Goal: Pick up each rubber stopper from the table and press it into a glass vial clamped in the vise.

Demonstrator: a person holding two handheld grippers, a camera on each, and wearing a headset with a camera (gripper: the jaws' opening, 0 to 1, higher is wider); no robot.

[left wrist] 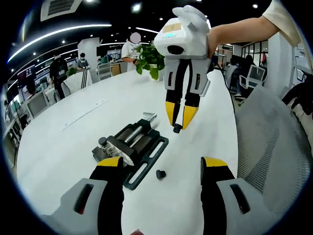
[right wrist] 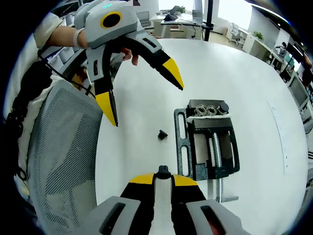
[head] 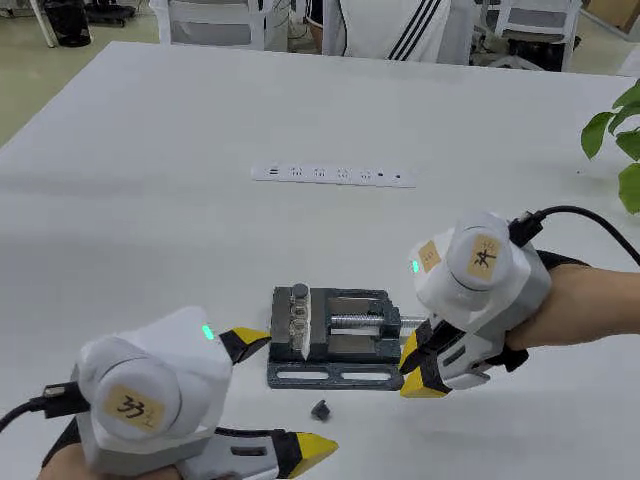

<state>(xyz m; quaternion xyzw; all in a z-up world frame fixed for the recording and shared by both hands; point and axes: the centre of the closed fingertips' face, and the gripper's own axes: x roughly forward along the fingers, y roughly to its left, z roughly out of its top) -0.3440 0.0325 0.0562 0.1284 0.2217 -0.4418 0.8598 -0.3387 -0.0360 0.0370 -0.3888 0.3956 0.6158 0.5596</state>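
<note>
Itemising what we hold and what lies before us: first, the right gripper (right wrist: pixel 163 180), fingers closed on one dark rubber stopper (right wrist: pixel 163 171), pinched at the very tips so that its body is left free to enter a vial mouth. In the left gripper view this stopper hangs clear above the counter (head: pixel 150 150), near the screw end of the vise (head: pixel 345 345) and not yet over the glass. Second, the left gripper (left wrist: pixel 162 162), fingers spread wide and holding nothing, poised low on the near side of the vise. We judge it is placed there either to steady the base or to take the next piece. Third, the vise itself, dark metal, flat on the counter, clamping a short row of glass vials (right wrist: pixel 205 110) upright with mouths up, so that a downward press meets no give. The end vial (head: pixel 300 292) already wears a dark stopper, while the others appear open. Last, one loose stopper (head: pixel 320 408) resting on the counter just beside the vise base, between our two grippers, within easy reach for the following pick.
</note>
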